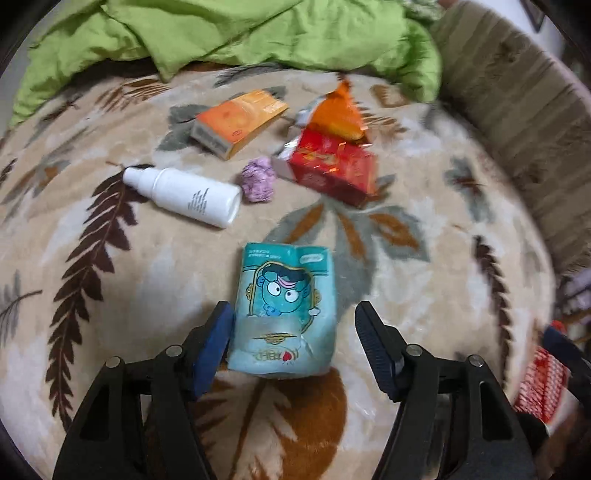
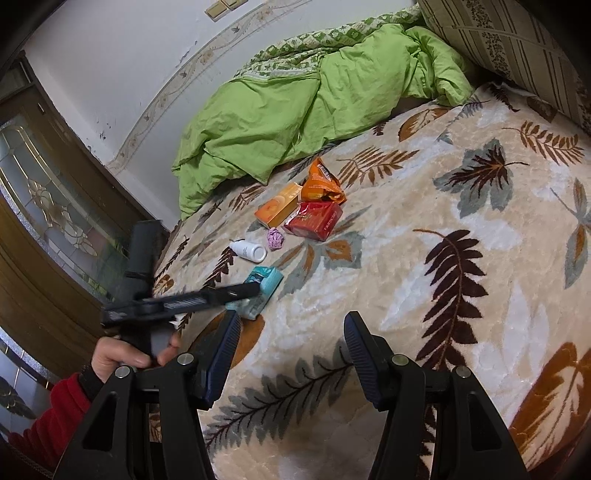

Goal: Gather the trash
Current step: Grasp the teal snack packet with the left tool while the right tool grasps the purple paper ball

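Left claw (image 1: 291, 332): spread wide around the teal tissue pack (image 1: 284, 310), blue left pad touching the pack's side, right finger standing clear of it; nothing pinched.
Right claw (image 2: 291, 347): wide apart too, hovering over the bed's leaf-print blanket (image 2: 424, 295), nothing between its fingers.
Teal tissue pack: our landmark, flat on the blanket, cartoon face up, its near end between the left claw's fingers.
White bottle (image 1: 184, 195): on its side, beyond the tissue pack and off to its left, cap pointing away from it.
Purple paper wad (image 1: 258, 179): beyond the tissue pack, just beside the bottle's base.
Red box (image 1: 332, 170): beyond the tissue pack, slightly to its right, near the wad.
Orange snack wrapper (image 1: 332, 114): crumpled, resting against the far side of the red box.
Orange box (image 1: 240, 122): farthest from the tissue pack on the left, beyond the bottle.
Green quilt (image 1: 240, 33): bunched up well beyond the whole litter cluster.
Left hand (image 2: 129, 354): in the right wrist view, red-sleeved, wrapped around the left claw's handle near the tissue pack.
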Motion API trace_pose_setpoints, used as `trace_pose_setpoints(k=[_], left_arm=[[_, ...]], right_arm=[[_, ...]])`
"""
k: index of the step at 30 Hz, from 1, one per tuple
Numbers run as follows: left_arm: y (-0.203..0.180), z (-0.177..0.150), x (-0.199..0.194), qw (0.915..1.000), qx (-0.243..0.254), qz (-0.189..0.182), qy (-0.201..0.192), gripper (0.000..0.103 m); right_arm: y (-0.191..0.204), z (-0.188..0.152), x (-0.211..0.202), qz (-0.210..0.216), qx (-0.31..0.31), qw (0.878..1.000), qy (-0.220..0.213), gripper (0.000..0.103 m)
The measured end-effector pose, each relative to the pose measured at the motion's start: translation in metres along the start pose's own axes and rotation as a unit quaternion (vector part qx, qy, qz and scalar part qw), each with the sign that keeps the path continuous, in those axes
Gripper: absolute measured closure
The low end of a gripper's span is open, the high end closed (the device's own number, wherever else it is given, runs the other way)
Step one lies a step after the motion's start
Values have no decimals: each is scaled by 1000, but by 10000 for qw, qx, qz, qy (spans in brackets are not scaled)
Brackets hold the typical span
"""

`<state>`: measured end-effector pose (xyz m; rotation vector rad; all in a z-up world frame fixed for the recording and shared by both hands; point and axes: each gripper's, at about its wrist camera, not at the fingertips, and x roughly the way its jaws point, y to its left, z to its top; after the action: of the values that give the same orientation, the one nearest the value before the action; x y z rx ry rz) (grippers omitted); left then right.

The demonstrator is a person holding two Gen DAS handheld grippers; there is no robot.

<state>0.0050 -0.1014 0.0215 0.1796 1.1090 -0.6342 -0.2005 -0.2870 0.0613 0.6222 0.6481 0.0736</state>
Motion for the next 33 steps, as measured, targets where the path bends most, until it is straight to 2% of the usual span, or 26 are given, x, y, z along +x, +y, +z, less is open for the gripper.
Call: trace_pose_setpoints(k=[1, 2, 4, 5, 6, 7, 11, 15, 19, 23, 26, 33], left_arm=[[0, -1, 4, 9998, -120, 185, -19, 46], [2, -3, 7, 9989, -253, 382, -30, 51], [5, -5, 7, 9974, -425, 563, -133, 68], [10, -6, 4, 9964, -601, 556, -208, 72], [15, -9, 0, 9950, -813, 520, -254, 82], [18, -11, -2, 9939, -949, 490, -275, 87], [22, -31, -24, 9877, -1376, 435, -596, 88], [16, -49, -47, 9829, -1418, 544, -1037, 88], [19, -57, -55, 9790, -1271, 874, -1335, 88], [31, -59, -54, 9767, -1366, 928, -1370, 88], [36, -60, -52, 9769, -1414, 893, -1333, 88], [39, -56, -45, 9773, -1497, 787, -1275, 88]], right_arm=[[0, 0, -1, 3, 1, 10000, -16, 41], [0, 0, -2, 4, 0, 10000, -33, 41], [-1, 0, -4, 1, -3, 10000, -60, 41], [-1, 0, -4, 3, -6, 10000, -75, 41], [-1, 0, -5, 7, -6, 10000, -86, 41], [-1, 0, -6, 7, -2, 10000, -97, 41], [-2, 0, -7, -22, 1, 9999, -107, 41], [-1, 0, -5, -94, -21, 9999, -39, 41], [4, 0, 4, -218, -151, 9995, 186, 41], [12, 2, 25, -341, -390, 9966, 646, 42], [22, 12, 47, -411, -627, 9942, 775, 49], [48, 60, 124, -294, -712, 9925, 952, 51]])
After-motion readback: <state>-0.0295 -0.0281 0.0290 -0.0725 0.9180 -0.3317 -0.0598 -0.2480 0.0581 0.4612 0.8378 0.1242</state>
